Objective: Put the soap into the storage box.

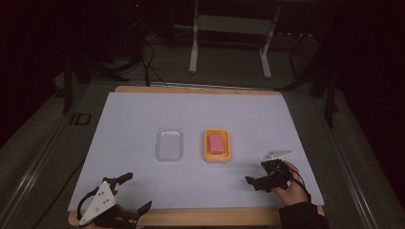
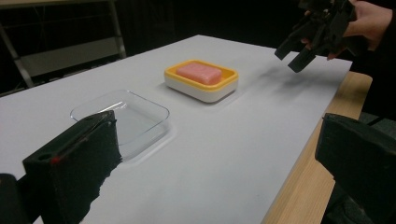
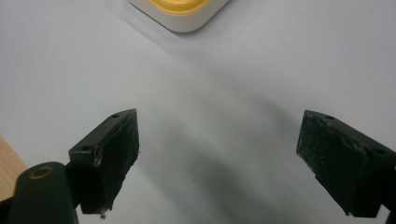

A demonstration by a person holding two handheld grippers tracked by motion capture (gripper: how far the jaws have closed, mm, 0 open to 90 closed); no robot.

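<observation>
A yellow-rimmed white soap dish [image 1: 217, 146] holds a pink soap bar [image 1: 217, 142] at the middle of the white sheet. Left of it lies an empty clear plastic tray [image 1: 169, 144]. My left gripper [image 1: 137, 192] hovers at the near left corner, open, its jaws wide apart and pointing towards the tray [image 2: 122, 119] and the dish [image 2: 201, 83]. A hand holds my right gripper [image 1: 253, 183] at the near right, open over bare sheet. In the right gripper view a corner of the dish [image 3: 182, 11] lies just ahead of my right gripper [image 3: 219, 154].
The white sheet [image 1: 143, 114] covers a wooden table whose near edge [image 1: 215, 217] shows in front. Beyond the table stand a metal frame [image 1: 229, 38] and cables on a dark floor. The right gripper [image 2: 290, 58] hangs above the sheet's far corner in the left gripper view.
</observation>
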